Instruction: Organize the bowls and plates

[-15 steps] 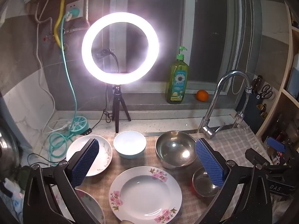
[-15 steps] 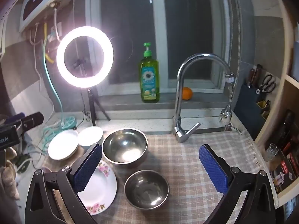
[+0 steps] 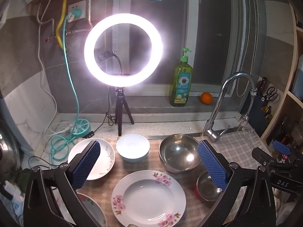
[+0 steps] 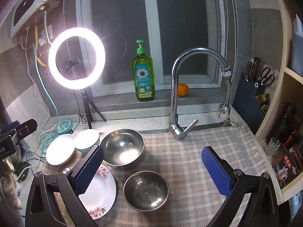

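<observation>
**Both grippers hovering wide open over the dishes**

The left gripper (image 3: 149, 164) is hanging spread wide and empty above the flowered plate (image 3: 148, 198). The right gripper (image 4: 152, 167) is gaping too, holding nothing, over the small steel bowl (image 4: 146, 190). The large steel bowl (image 4: 122, 148), white bowl (image 3: 133, 147) and sprig plate (image 3: 106, 158) are sitting behind on the checked cloth (image 4: 189, 160).

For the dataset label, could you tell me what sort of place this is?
Most likely a home kitchen counter by a window: a chrome faucet, a dish soap bottle on the sill, and a knife block.
</observation>
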`<act>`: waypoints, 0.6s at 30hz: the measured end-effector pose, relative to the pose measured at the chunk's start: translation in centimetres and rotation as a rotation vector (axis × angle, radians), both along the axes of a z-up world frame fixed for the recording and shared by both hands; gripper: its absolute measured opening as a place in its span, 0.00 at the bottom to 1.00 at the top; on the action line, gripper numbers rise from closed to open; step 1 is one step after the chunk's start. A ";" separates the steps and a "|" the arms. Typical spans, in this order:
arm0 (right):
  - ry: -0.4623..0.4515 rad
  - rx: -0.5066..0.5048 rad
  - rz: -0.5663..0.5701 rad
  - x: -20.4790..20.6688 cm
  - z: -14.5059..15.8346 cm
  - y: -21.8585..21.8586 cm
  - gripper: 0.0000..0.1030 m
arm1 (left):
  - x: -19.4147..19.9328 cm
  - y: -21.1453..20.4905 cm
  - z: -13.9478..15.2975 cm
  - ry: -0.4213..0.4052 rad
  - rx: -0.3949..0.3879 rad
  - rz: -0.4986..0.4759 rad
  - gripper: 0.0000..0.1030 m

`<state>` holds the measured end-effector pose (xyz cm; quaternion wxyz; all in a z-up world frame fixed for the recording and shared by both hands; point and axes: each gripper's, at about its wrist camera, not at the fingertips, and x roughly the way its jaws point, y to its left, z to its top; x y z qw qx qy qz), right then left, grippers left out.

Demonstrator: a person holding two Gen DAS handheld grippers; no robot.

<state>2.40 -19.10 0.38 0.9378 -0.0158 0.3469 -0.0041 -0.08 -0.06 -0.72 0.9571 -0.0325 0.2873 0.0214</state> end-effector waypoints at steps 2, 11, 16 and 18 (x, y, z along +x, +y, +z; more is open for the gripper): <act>0.005 0.005 0.000 0.1 -0.2 0.2 1.00 | -0.1 -0.1 0.0 -0.001 0.004 0.002 0.99; -0.001 -0.003 0.015 -0.1 -0.2 0.8 1.00 | 0.1 0.3 -0.1 0.005 0.004 0.003 0.99; 0.005 0.004 0.012 0.1 -0.1 0.7 1.00 | 0.2 0.3 -0.1 0.007 0.007 0.006 0.99; 0.002 0.004 0.011 0.0 -0.1 0.8 1.00 | 0.2 0.3 -0.1 0.006 0.006 0.004 0.99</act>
